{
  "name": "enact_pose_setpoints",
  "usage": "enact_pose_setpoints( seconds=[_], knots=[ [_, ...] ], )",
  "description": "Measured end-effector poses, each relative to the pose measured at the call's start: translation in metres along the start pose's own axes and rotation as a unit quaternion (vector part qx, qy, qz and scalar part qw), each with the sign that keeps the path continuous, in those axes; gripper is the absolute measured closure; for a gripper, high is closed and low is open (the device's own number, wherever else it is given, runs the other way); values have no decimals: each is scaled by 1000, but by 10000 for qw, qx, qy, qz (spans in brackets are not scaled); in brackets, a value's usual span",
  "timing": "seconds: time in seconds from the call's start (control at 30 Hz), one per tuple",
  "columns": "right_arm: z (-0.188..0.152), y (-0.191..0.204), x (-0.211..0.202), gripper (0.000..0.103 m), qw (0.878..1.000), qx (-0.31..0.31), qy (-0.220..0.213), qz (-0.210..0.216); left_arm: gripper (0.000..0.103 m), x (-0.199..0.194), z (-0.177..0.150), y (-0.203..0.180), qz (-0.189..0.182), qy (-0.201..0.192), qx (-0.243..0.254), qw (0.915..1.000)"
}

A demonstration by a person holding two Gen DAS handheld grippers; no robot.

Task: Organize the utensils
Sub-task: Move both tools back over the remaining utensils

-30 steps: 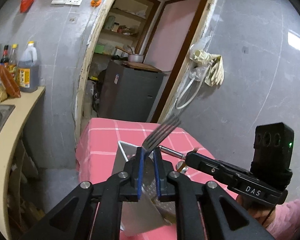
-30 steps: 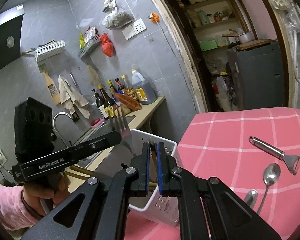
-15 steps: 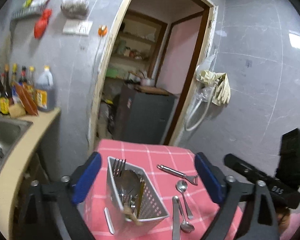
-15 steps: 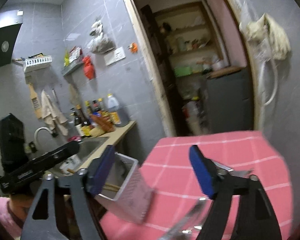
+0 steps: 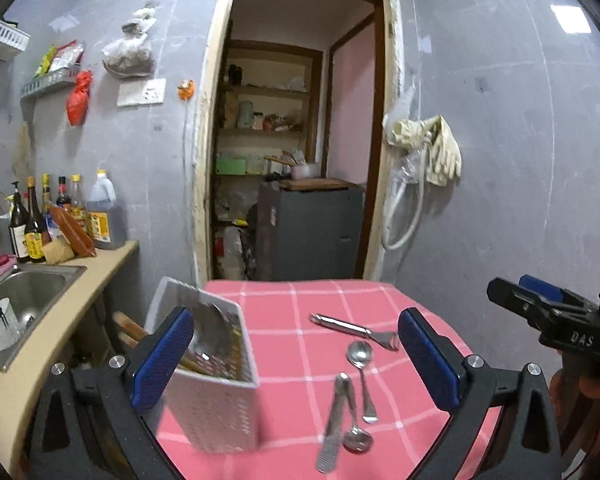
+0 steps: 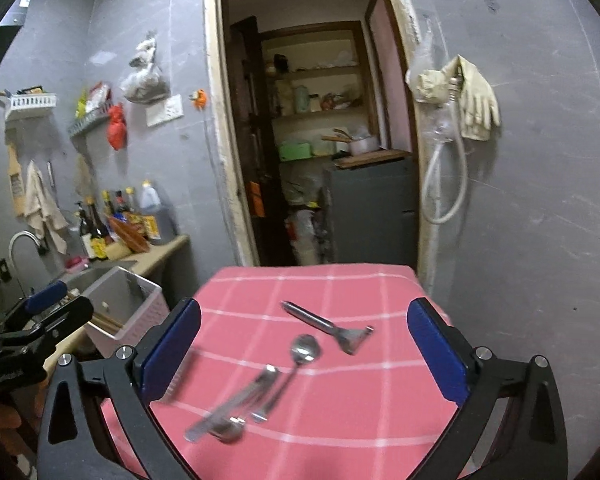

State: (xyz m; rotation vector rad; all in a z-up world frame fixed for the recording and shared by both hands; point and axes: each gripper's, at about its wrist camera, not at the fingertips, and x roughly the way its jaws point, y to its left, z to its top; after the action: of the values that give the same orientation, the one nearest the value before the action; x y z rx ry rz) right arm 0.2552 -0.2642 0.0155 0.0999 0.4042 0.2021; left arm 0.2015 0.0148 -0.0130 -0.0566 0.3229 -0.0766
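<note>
Both of our grippers are spread wide, empty — left gripper (image 5: pixel 296 360), right gripper (image 6: pixel 304 350). Steel long-handled spoon (image 6: pixel 296 364): light, rigid, slick — we'd pinch mid-handle, then into the white perforated plastic caddy (image 5: pixel 216 396).

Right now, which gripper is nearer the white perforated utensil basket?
Left. The left gripper hangs open right beside the white perforated utensil basket; the right gripper hovers open over the loose cutlery, farther off.

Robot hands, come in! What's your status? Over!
Both jaws open, empty. Peeler, spoons loose on pink cloth; caddy at table edge. Nothing in the way.
</note>
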Motion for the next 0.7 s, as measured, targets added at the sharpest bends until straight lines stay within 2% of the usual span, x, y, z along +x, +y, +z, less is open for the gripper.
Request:
enact_pose_setpoints(
  seconds=[0.23, 0.43, 0.7],
  knots=[
    [-14, -41, 20, 2, 9996, 49, 248, -152, 0, 27, -14, -29, -123, 236, 81, 9996],
    [-26, -65, 53, 2, 9985, 156, 518, -77, 0, 58, -24, -48, -203, 408, 188, 9988],
    [-49, -84, 121, 2, 9921, 318, 1127, 454, 0, 112, -46, -56, -329, 1039, 95, 9940]
  ],
)
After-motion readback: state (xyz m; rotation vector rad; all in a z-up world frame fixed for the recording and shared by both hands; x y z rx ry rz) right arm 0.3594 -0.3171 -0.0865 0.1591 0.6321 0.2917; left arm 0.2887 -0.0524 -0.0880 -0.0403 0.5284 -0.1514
